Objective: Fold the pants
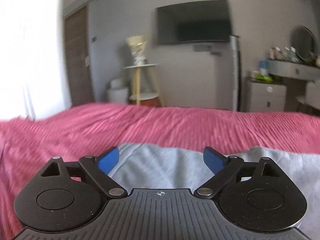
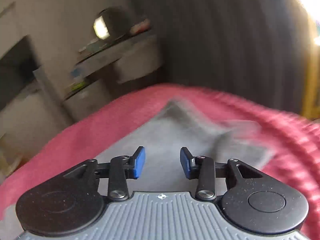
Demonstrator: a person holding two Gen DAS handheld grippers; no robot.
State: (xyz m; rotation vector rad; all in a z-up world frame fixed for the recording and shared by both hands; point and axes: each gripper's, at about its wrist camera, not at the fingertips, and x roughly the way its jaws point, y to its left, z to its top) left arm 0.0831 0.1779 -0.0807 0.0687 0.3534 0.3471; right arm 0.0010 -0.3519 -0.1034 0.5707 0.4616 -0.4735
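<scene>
Both tools sit with fingers spread and nothing between them: I see my left tool (image 1: 161,160) gaping wide over the pale grey pants (image 1: 160,170), my right tool (image 2: 162,163) parted less widely above the same pants (image 2: 170,136). They lie flat on the bed's pink blanket (image 1: 140,126), rumpled toward one corner.

left gripper (image 1: 161,161) — black linkages, blue pads, silver screws | right gripper (image 2: 162,163) — same, ribbed grey body
</scene>
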